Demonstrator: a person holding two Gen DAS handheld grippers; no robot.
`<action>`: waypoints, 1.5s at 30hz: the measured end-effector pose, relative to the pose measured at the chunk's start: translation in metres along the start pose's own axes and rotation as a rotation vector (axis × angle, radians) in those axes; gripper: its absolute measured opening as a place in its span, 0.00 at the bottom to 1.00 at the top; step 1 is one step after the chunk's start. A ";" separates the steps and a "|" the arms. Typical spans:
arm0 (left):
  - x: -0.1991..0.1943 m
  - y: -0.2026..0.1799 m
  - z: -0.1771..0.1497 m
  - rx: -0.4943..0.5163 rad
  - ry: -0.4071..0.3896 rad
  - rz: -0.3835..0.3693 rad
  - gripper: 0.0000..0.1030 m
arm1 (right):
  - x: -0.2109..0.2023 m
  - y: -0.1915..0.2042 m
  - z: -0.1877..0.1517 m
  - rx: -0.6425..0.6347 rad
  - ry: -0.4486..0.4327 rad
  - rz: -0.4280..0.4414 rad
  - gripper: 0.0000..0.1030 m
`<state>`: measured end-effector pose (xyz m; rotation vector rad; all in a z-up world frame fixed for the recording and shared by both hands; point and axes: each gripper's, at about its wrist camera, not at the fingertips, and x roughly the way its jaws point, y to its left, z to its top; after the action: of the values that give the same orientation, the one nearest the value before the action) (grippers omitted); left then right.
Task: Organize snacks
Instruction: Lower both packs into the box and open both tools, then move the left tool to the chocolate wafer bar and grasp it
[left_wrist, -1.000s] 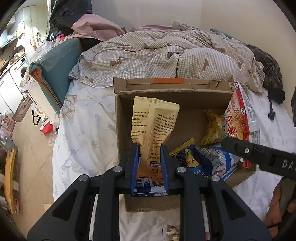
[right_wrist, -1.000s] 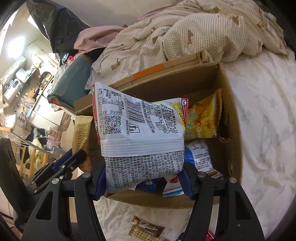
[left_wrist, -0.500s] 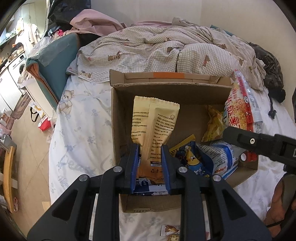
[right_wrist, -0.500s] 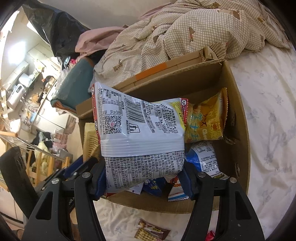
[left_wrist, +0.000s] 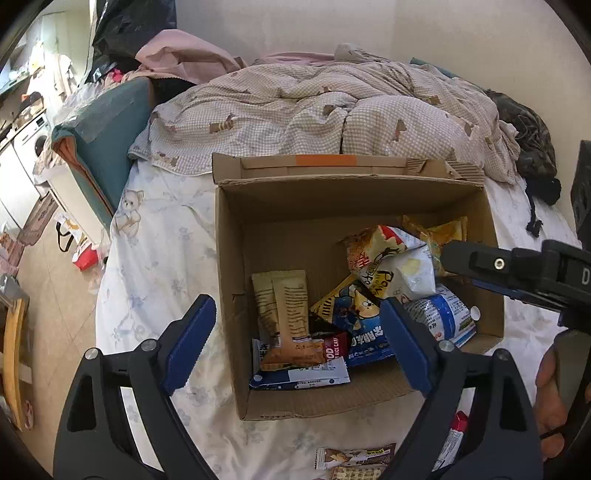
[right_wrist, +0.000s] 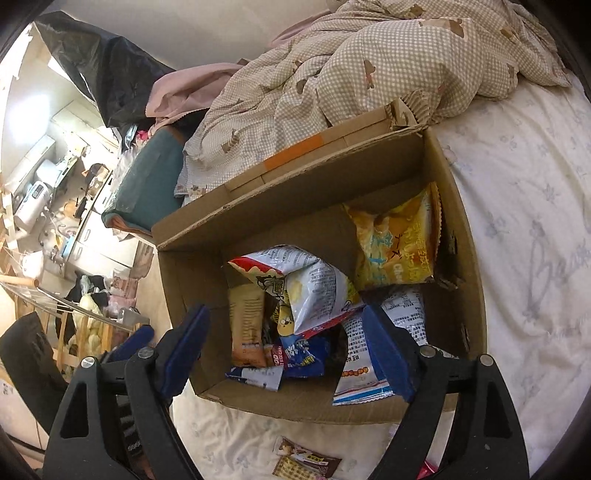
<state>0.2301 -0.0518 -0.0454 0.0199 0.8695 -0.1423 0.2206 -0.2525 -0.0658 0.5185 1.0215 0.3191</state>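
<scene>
Both your left tool (left_wrist: 297, 341) and right tool (right_wrist: 284, 347) are opening with nothing held. Most snacks already lie in the box (left_wrist: 369, 199); a few small packets (left_wrist: 354, 458) at the frame's bottom edge wait on the bed (left_wrist: 155, 258).

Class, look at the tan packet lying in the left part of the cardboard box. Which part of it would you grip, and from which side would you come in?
Grip the tan packet across its narrow width near the far end, coming straight down from above. It lies flat and long, its near end overlapping other wrappers, and the cardboard box wall blocks any sideways approach from the left. The left gripper, its jaws opening and empty, hangs above it.
</scene>
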 end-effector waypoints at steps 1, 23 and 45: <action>-0.001 -0.001 0.000 0.003 0.001 0.002 0.86 | 0.000 0.000 0.000 -0.001 0.000 0.000 0.84; -0.044 0.028 -0.014 -0.075 -0.019 -0.016 0.86 | -0.047 0.000 -0.032 0.011 -0.045 -0.064 0.84; -0.051 0.043 -0.087 -0.164 0.174 -0.044 0.86 | -0.088 -0.039 -0.108 0.154 0.020 -0.121 0.84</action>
<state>0.1374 0.0037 -0.0649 -0.1419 1.0534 -0.1112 0.0835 -0.2994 -0.0687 0.5901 1.0979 0.1387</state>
